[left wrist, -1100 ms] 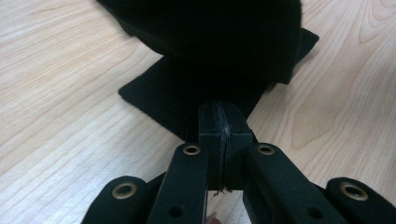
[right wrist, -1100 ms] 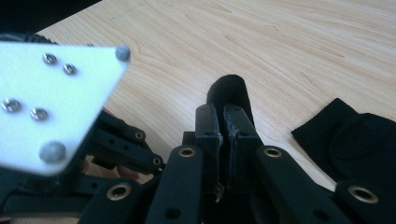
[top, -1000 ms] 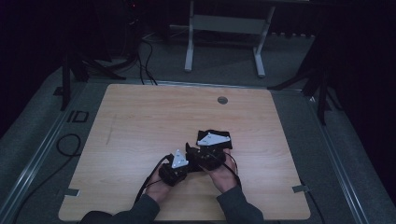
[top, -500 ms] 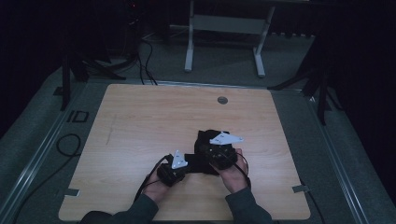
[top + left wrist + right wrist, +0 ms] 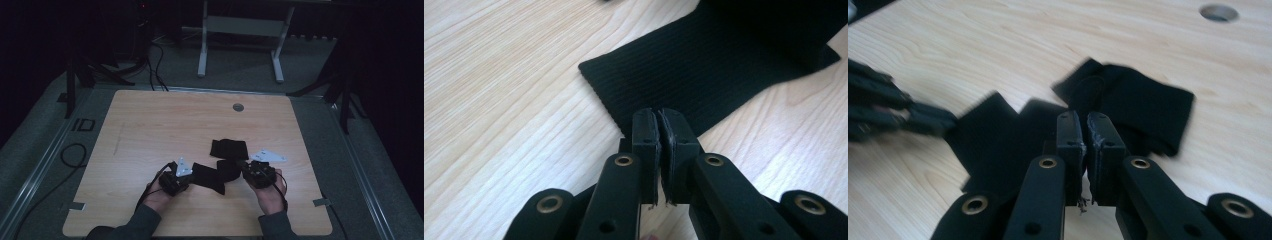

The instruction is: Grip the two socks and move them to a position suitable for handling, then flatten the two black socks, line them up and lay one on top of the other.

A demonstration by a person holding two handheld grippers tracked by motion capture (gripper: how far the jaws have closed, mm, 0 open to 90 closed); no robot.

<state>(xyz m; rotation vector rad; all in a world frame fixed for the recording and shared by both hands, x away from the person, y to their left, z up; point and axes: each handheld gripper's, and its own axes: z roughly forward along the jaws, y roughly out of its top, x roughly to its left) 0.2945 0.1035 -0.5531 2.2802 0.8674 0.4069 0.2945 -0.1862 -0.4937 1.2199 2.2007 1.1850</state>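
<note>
My left gripper [image 5: 659,122] has its jaws nearly together and just easing apart, their tips at the near edge of the black cloth [image 5: 709,70] with nothing clearly pinched between them. My right gripper [image 5: 1084,125] is clenched at the cloth's other end, though I cannot tell whether it grips any fabric. The cloth lies crumpled on the wooden table [image 5: 150,125] between my two grippers, and I judge that pulling outward now could drag or bunch it, because the left end looks free.
</note>
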